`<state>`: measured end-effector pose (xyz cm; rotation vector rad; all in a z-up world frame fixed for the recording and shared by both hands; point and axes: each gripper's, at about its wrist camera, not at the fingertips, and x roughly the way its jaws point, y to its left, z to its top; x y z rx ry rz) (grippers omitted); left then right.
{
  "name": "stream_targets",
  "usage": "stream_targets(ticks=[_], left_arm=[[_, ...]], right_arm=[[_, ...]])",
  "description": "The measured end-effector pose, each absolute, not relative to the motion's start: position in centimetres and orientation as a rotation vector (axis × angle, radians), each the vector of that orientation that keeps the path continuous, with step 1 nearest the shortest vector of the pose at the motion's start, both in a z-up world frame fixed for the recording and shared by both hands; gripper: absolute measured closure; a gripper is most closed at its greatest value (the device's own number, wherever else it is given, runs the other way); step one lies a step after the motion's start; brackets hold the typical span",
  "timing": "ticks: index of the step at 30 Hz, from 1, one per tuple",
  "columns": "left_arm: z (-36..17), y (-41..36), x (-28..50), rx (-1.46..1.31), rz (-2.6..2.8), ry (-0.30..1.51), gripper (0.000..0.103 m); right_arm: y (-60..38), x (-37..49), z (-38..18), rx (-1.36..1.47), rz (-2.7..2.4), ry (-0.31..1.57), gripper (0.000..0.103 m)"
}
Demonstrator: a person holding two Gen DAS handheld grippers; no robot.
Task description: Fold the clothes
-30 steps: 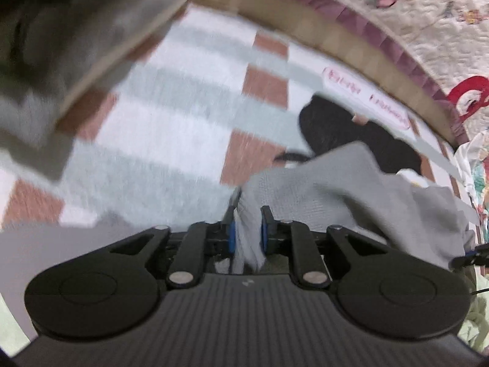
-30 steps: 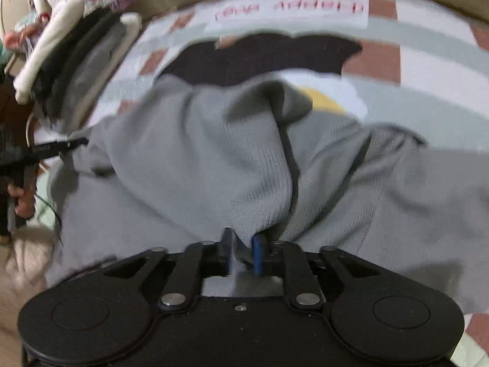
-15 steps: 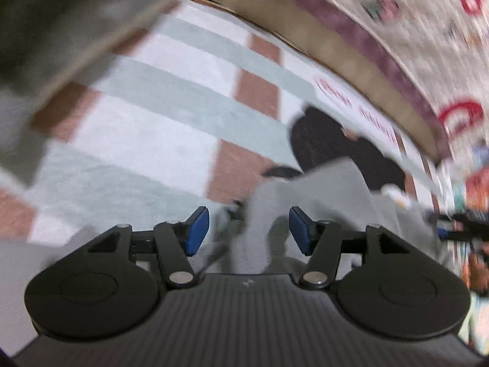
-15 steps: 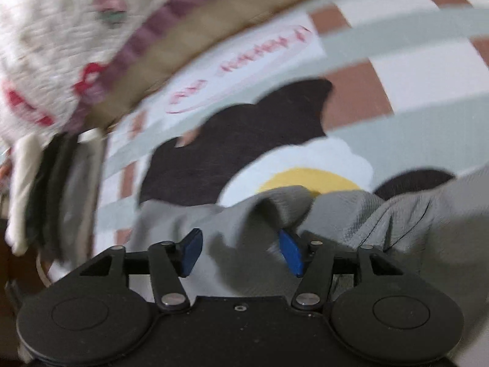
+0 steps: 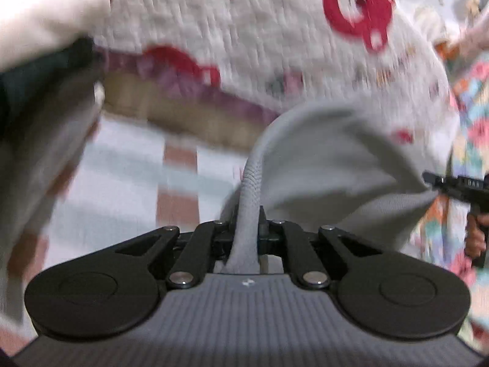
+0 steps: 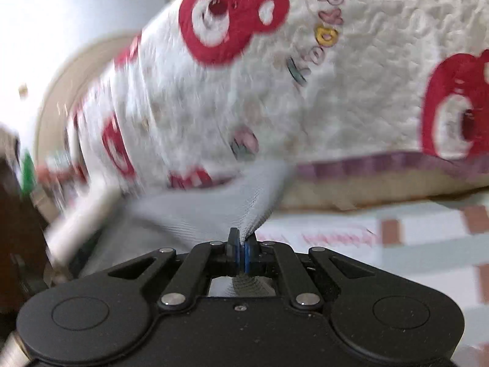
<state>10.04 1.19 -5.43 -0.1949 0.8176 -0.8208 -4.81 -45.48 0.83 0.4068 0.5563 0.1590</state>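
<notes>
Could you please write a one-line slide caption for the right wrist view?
Right gripper shut on a grey knitted garment, lifted before a white quilt with red bears.

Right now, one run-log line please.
left hand-held gripper: shut on grey garment | right hand-held gripper: shut on grey garment | garment: lifted, unfolded

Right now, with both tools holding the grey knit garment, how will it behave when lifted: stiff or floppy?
Probably floppy: the grey knit garment sags in a curve between the left tool and the right tool. Its rolled edge bends easily where it is pinched. It looks fairly light, since small pinches appear to carry it.
</notes>
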Motion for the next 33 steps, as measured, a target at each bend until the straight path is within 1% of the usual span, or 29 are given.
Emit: stream_targets(ticks=[1, 3, 4, 6, 8, 10, 12, 13, 14, 15, 16, 19, 22, 26, 28, 31, 33], left_arm=[[-7.0, 0.9, 9.3, -0.154, -0.827, 0.900, 0.095], [-10.8, -0.4, 8.3, -0.017, -0.779, 1.116, 0.094], [-12.4, -0.9, 7.7, 0.047, -0.752, 1.194, 0.093], [-12.4, -1.1, 6.6, 0.095, -0.768, 1.164, 0.091], [-10.9, -1.0, 6.2, 0.084, -0.819, 1.101, 0.088], [-9.7, -1.0, 5.8, 0.084, -0.858, 1.060, 0.086], [-8.9, -1.0, 5.4, 0.090, -0.886, 1.036, 0.083], [-8.8, -0.7, 5.5, 0.081, -0.885, 1.034, 0.082], [-8.7, -0.5, 5.5, 0.073, -0.885, 1.032, 0.080], [-8.6, -0.1, 5.6, 0.061, -0.884, 1.031, 0.079], [-8.5, 0.4, 5.9, 0.032, -0.886, 1.034, 0.079], [-8.2, 0.7, 6.0, -0.059, -0.944, 1.047, 0.079], [-9.0, -0.7, 5.5, -0.113, -0.923, 1.111, 0.078], [-9.1, -1.3, 5.5, 0.007, -0.752, 1.063, 0.078], [-8.4, -0.4, 5.7, -0.041, -0.769, 1.029, 0.078], [-7.8, -0.1, 5.2, -0.029, -0.804, 0.992, 0.076], [-7.9, -0.3, 5.1, 0.000, -0.800, 0.998, 0.074]], right_arm=[[-45.6, -5.9, -0.5, 0.375, 0.142, 0.611, 0.098], [-45.8, -7.2, -5.2, 0.330, 0.061, 0.809, 0.097], [-45.8, -7.5, -7.6, 0.298, 0.007, 0.899, 0.097], [-45.9, -8.1, -11.7, 0.273, -0.088, 1.053, 0.097], [-47.3, -8.7, -13.6, 0.420, -0.201, 1.125, 0.095], [-49.4, -9.4, -13.6, 0.622, -0.306, 1.111, 0.093], [-50.4, -9.3, -12.5, 0.681, -0.320, 1.058, 0.092], [-50.2, -9.1, -11.5, 0.659, -0.308, 1.037, 0.091], [-50.0, -8.8, -10.6, 0.636, -0.297, 1.016, 0.085], [-49.6, -8.6, -9.8, 0.624, -0.276, 0.998, 0.077], [-49.2, -8.4, -9.3, 0.627, -0.248, 0.982, 0.074], [-47.5, -6.9, -9.0, 0.651, -0.186, 0.967, 0.072], [-46.8, -6.2, -9.3, 0.639, -0.257, 0.936, 0.070], [-46.0, -4.7, -9.8, 0.593, -0.267, 0.968, 0.070], [-45.7, -4.5, -9.7, 0.578, -0.261, 0.974, 0.070], [-45.6, -4.1, -10.2, 0.561, -0.255, 1.007, 0.059], [-45.6, -3.5, -10.4, 0.509, -0.300, 1.039, 0.057]])
